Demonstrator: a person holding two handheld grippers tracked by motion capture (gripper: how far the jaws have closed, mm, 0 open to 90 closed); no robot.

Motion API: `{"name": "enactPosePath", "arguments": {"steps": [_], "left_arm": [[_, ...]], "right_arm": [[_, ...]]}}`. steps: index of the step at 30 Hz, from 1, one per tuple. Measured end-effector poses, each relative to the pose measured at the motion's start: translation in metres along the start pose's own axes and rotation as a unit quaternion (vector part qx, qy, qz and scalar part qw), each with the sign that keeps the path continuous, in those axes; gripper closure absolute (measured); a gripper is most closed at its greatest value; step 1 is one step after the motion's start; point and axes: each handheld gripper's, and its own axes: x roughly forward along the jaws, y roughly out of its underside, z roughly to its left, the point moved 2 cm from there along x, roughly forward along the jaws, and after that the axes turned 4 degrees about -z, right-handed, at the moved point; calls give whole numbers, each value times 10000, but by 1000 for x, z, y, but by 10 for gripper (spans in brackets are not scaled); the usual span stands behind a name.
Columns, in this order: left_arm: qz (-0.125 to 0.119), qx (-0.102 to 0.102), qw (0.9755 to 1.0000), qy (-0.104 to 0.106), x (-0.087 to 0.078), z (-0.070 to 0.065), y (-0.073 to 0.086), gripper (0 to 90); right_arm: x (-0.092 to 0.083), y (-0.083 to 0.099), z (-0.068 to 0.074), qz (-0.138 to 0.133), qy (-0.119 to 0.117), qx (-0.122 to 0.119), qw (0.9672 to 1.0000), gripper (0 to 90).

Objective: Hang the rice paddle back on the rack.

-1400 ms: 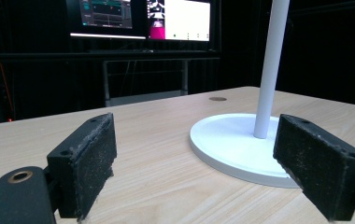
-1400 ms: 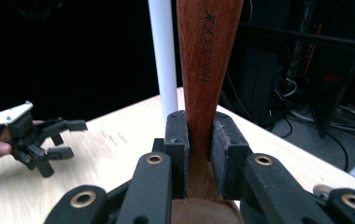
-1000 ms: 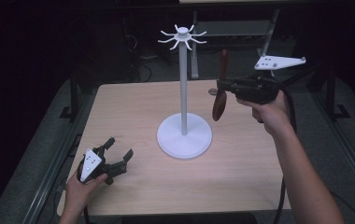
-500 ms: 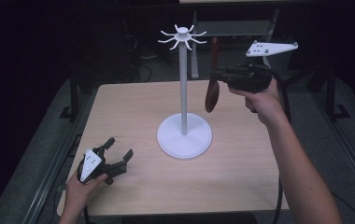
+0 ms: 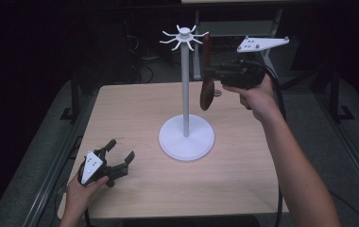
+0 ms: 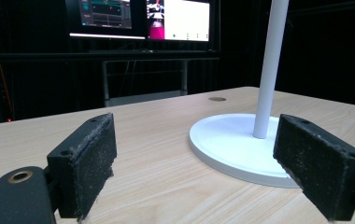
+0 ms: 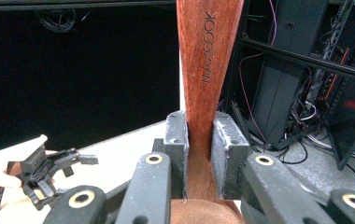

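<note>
From the high view, a white metal stand with a round base and hooked crown (image 5: 185,132) rises mid-way on the pale wooden desk (image 5: 243,179). The right claw (image 5: 209,72), raised beside the pole, pinches a dark reddish wooden spoon (image 5: 207,92) held upright, bowl down. The left claw (image 5: 121,155) rests at the desk's near left corner, jaws spread.

In the left gripper view, the stand's base (image 6: 231,149) lies between the parted pads.

In the right gripper view, both pads squeeze the spoon's handle (image 7: 206,70), stamped MAXCOOK.
</note>
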Motion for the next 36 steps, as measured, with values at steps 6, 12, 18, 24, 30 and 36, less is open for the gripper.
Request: {"name": "enactPosePath", "arguments": {"steps": [6, 12, 18, 24, 30, 36], "left_arm": [[-18, -5, 10000, 6, 0, 0, 0, 129], [-13, -3, 10000, -2, 0, 0, 0, 129], [-18, -17, 10000, -13, 0, 0, 0, 129], [-18, -16, 10000, -26, 0, 0, 0, 129], [-33, -34, 10000, -28, 1, -1, 0, 129], [-55, -31, 10000, -30, 1, 0, 0, 129]], "right_arm": [[7, -1, 0, 39, 2, -7, 10000, 771], [12, 0, 0, 97, 5, -5, 10000, 759], [6, -2, -2, 86, -36, 29, 10000, 732], [-3, -1, -4, 34, -17, 28, 10000, 693], [-12, 8, -6, 73, 49, 120, 9999, 623], [-21, 23, -10, 88, 233, 234, 9994, 584]]}}
